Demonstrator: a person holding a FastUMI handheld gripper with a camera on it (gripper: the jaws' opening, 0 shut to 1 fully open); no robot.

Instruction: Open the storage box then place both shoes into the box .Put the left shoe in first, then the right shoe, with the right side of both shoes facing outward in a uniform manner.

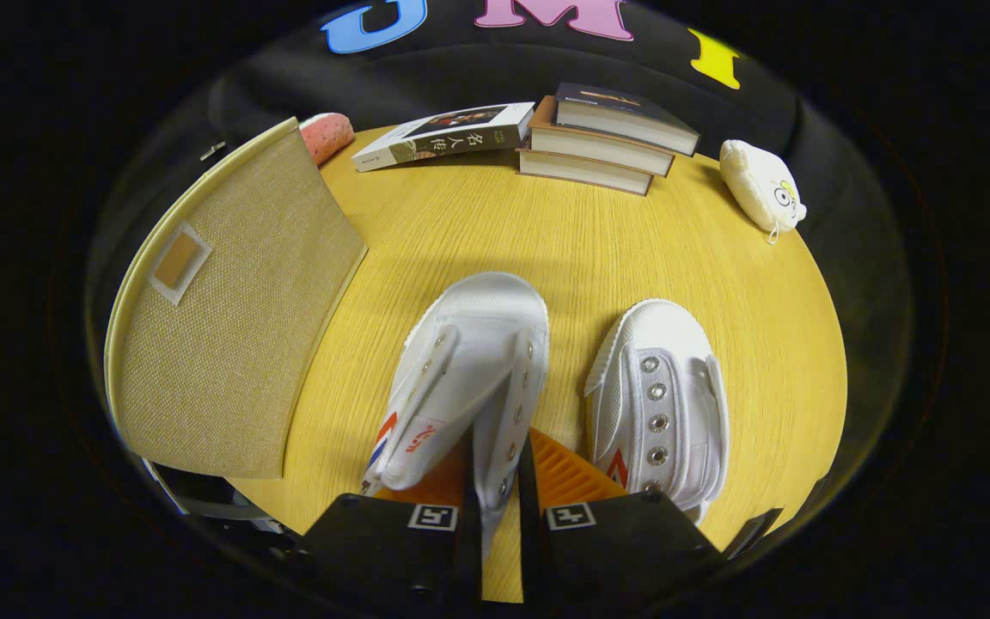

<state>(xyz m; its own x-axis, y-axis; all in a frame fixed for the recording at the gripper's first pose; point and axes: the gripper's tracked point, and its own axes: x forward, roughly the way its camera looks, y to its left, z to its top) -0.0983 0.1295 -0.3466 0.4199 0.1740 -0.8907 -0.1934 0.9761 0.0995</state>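
Far left of the fingers I see the storage box (229,327): beige woven fabric, standing on the wooden table (598,249), lid side toward me with a small tab patch on it. Can't see inside, so contents unknown. Behind the box, a pink sponge-like lump (327,135).

Gripper (499,507): fingers nearly together, clamped on a thin flap of the left shoe (465,378), at its collar edge. I read that as gripping the shoe. The shoe runs forward from the jaws, toe pointing away, and seems tipped slightly up off the table, though I can't confirm.

Just right of the fingers, the right shoe (658,400) sits flat on the table, toe also pointing away, apart from the gripped one.

Well beyond the fingers: one book (443,136) lying tilted, then a stack of three books (607,137). Further right, a small white plush pouch (761,189) near the table edge.
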